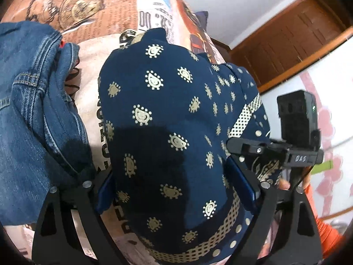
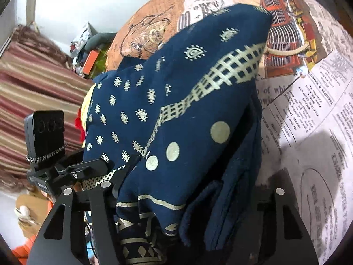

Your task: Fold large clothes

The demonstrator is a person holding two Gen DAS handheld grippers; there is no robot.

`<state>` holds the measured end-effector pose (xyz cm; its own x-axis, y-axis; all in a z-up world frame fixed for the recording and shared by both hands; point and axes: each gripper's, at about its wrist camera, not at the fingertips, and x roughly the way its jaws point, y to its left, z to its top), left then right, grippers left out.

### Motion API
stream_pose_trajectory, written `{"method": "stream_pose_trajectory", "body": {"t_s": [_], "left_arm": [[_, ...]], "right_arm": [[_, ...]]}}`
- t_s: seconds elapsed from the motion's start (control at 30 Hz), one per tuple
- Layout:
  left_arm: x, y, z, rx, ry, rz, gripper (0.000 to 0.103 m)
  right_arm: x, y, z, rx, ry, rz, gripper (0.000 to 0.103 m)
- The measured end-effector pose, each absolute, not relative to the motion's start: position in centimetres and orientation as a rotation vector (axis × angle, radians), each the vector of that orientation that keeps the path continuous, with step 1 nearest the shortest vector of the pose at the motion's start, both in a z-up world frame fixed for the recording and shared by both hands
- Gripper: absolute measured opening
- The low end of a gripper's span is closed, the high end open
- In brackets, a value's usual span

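A navy garment with gold paisley and checked bands (image 1: 167, 119) is folded into a thick bundle over a bed covered in newspaper-print sheet (image 1: 92, 70). My left gripper (image 1: 176, 190) has its jaws around the near end of the bundle, blue pads pressing both sides. In the right wrist view the same garment (image 2: 176, 114) fills the middle, and my right gripper (image 2: 189, 190) has its jaws around its thick folded edge. The other gripper's black body shows at each view's edge (image 1: 297, 132).
A blue denim garment (image 1: 30, 110) lies on the bed left of the bundle. The newspaper-print sheet (image 2: 313, 121) extends right. A striped curtain (image 2: 33, 84) and clutter (image 2: 88, 50) are at the left; a wooden door (image 1: 286, 44) stands behind.
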<state>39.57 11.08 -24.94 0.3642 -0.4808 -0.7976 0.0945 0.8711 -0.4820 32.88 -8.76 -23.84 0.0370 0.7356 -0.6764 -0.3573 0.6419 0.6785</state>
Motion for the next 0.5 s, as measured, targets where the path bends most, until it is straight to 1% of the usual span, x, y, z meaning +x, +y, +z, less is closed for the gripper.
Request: {"method": "stream_pose_trajectory", "body": {"t_s": [0.2,0.27,0.33,0.4,0.43,0.47,0.5], "left_arm": [[40.9,11.8,-26.0,-0.412,1.127,-0.345,0.089],[41.2,11.4,-26.1,-0.379,1.102,-0.314,0.088],[41.1,11.4,-25.9,-0.383,1.091,-0.302,0.081],[40.6,11.3,-25.2,-0.383,1.07,-0.307,0.067],[40.4,11.3,-24.7,-0.378,1.06,-0.314,0.063],[40.0,11.1,-24.1,-0.368,1.051,-0.321,0.056],[39.7,11.1,-23.6,-0.361,1.045,-0.326,0.052]], "right_arm": [[33.2,-8.2,-24.3,0.365,1.273,0.837,0.058],[33.3,-8.2,-24.2,0.354,1.266,0.829,0.056],[33.3,-8.1,-23.8,0.342,1.254,0.817,0.049],[33.0,-8.0,-23.0,0.328,1.237,0.813,0.042],[33.0,-8.0,-22.7,0.319,1.23,0.812,0.04],[32.7,-7.8,-22.1,0.301,1.216,0.811,0.039],[32.4,-7.6,-21.6,0.283,1.204,0.809,0.037]]}}
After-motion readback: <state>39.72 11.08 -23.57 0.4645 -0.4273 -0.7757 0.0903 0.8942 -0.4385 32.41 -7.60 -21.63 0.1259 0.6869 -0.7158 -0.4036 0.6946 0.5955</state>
